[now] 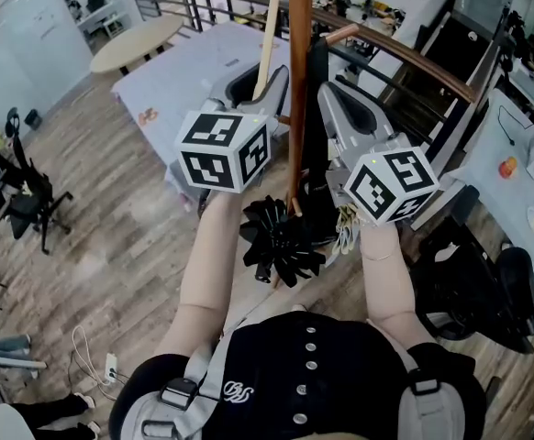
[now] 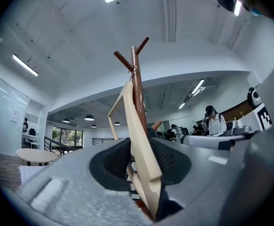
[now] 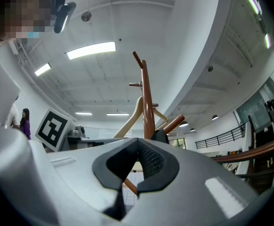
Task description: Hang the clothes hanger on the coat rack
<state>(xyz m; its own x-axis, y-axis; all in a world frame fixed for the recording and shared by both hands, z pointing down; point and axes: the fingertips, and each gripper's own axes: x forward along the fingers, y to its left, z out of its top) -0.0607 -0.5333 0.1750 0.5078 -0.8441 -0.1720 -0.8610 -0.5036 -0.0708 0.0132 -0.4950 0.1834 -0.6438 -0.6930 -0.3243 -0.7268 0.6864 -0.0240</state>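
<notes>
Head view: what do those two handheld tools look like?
The left tool and right tool are grey shells, each with a white cube of black square markers and dark pads. The person wears a black buttoned top and grey straps.

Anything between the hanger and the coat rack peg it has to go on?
Nothing visible does. In the left gripper view the hook of the hanger appears to sit at the pegs near the top of the coat rack, its frame leaning along the pole. One arm lies between the open jaws of the left gripper.

Coat rack (image 1: 299, 81) on wood floor (image 1: 120, 218), bearing hanger (image 1: 267, 35).
</notes>
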